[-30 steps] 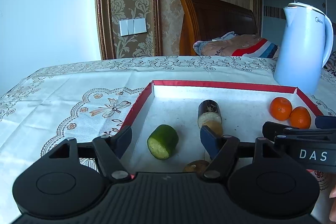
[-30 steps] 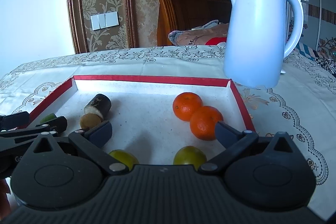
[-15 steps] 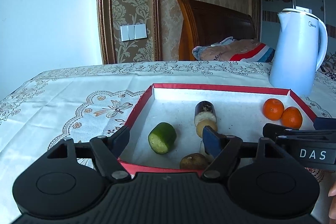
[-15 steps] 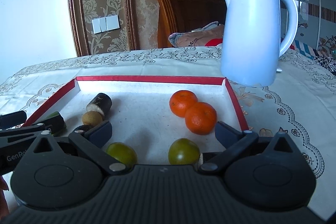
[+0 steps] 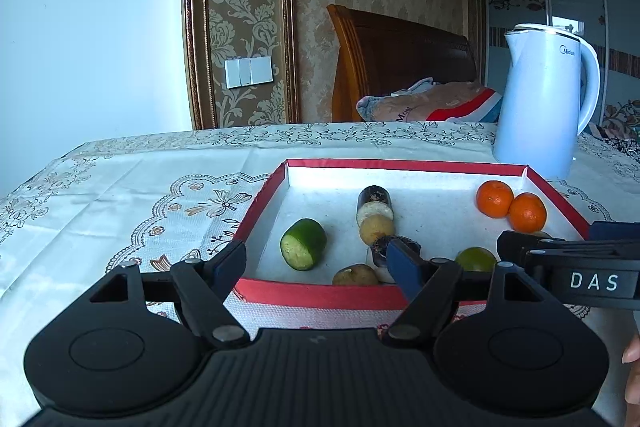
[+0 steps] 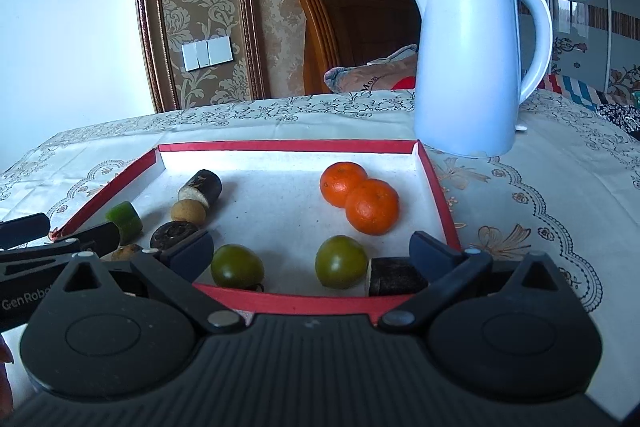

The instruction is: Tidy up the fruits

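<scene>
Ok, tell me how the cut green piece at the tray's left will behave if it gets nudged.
The cut green piece lies on its curved side, so it would probably roll across the tray rather than slide. It looks stubby and solid, likely stiff. Its pale cut face may be moist, perhaps slippery to pinch.

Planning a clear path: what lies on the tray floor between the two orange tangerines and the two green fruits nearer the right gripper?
Nothing: in the right wrist view, bare white floor separates the tangerines from the green fruits.
</scene>
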The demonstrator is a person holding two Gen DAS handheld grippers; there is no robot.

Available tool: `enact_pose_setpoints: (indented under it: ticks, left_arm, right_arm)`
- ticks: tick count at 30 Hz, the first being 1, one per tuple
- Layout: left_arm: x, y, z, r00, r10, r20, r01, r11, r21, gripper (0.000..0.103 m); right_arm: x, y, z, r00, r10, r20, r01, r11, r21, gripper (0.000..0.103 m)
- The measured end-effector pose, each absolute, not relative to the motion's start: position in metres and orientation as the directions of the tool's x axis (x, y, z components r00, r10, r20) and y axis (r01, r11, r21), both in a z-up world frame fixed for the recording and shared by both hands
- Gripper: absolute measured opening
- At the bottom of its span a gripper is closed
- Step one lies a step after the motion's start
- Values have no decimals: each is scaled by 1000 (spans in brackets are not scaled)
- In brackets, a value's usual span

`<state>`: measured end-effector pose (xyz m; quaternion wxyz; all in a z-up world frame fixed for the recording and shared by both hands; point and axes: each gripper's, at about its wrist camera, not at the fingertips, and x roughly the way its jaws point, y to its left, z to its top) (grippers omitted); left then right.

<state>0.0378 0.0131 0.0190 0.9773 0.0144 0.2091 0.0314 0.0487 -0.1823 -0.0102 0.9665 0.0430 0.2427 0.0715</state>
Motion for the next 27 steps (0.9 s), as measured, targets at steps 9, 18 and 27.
enact_pose_setpoints:
  ticks: [9, 18, 27]
  left_arm:
    - [12, 21, 16, 907, 19, -421, -26, 1000, -11, 79]
    - [13, 28, 17, 903, 36, -427, -60, 997, -44, 79]
    - [12, 24, 17, 908, 47, -416, -62, 998, -23, 79]
  right_arm:
    - [21, -194, -10, 881, 162, -444, -106, 983, 149, 103]
    - [14, -189, -10, 896, 115, -428, -71, 991, 117, 103]
    - [15, -185, -12, 890, 111, -441, -74, 992, 100, 103]
